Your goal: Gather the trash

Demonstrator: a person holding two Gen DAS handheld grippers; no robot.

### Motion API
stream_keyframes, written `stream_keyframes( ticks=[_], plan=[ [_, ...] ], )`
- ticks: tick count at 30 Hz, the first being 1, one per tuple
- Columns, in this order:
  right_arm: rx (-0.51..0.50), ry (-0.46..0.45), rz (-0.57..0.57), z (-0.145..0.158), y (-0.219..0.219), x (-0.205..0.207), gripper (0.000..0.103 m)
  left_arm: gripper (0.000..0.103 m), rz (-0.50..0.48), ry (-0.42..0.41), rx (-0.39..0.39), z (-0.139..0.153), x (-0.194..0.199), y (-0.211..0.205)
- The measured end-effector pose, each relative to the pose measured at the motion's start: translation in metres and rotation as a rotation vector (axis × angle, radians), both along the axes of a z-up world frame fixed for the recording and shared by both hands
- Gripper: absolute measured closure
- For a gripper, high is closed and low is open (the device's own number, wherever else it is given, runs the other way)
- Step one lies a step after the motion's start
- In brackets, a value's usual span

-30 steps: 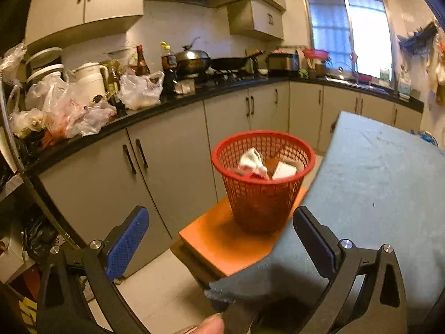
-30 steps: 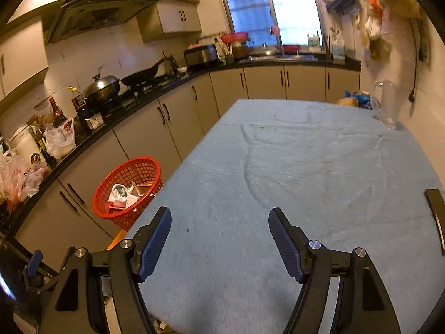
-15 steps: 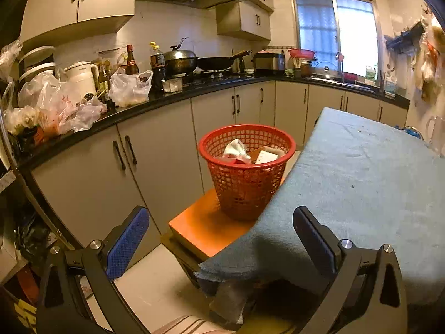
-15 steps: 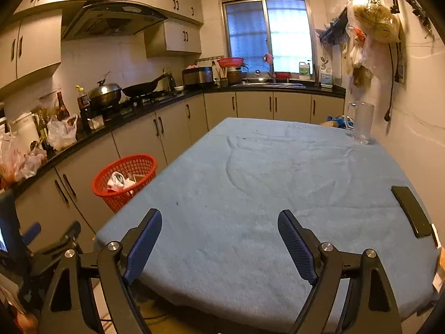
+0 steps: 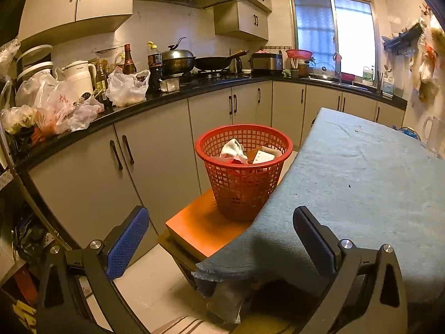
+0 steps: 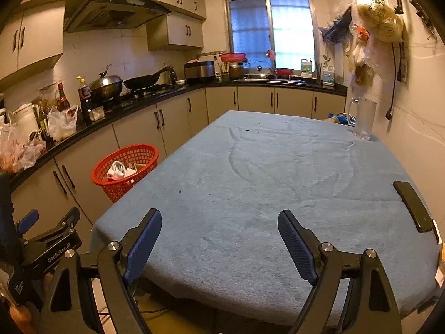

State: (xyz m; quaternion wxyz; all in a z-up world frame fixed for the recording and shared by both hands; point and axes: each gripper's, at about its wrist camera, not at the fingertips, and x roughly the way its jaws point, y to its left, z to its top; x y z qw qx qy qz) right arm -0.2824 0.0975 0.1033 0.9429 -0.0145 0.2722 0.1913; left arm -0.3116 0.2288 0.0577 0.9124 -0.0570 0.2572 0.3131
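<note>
Left wrist view: left claw (image 5: 221, 231) gapes empty, red basket (image 5: 244, 172) ahead holding trash; right claw (image 6: 219, 235) gapes empty over the tabletop (image 6: 264, 181).

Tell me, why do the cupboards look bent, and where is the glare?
Both views are fisheye, so the counter and cabinets bow outward; corners go black. In the right wrist view the window is blown out white; the left wrist view shows a dark shadow under the blue cloth's near corner.

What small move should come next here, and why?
Probably none beyond a last look: both tools, left and right, stand open and empty, the blue tablecloth shows only tiny specks, and the trash already lies in the red basket.
</note>
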Motion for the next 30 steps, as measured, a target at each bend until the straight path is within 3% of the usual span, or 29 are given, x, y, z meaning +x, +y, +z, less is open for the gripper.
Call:
stream_keyframes(
  ticks=[30],
  plan=[
    [-0.019, 0.038, 0.018, -0.0101, 0.0026, 0.0045, 0.014, 0.000, -0.009, 0.004, -0.005, -0.0021, -0.0010, 0.0022]
  ],
)
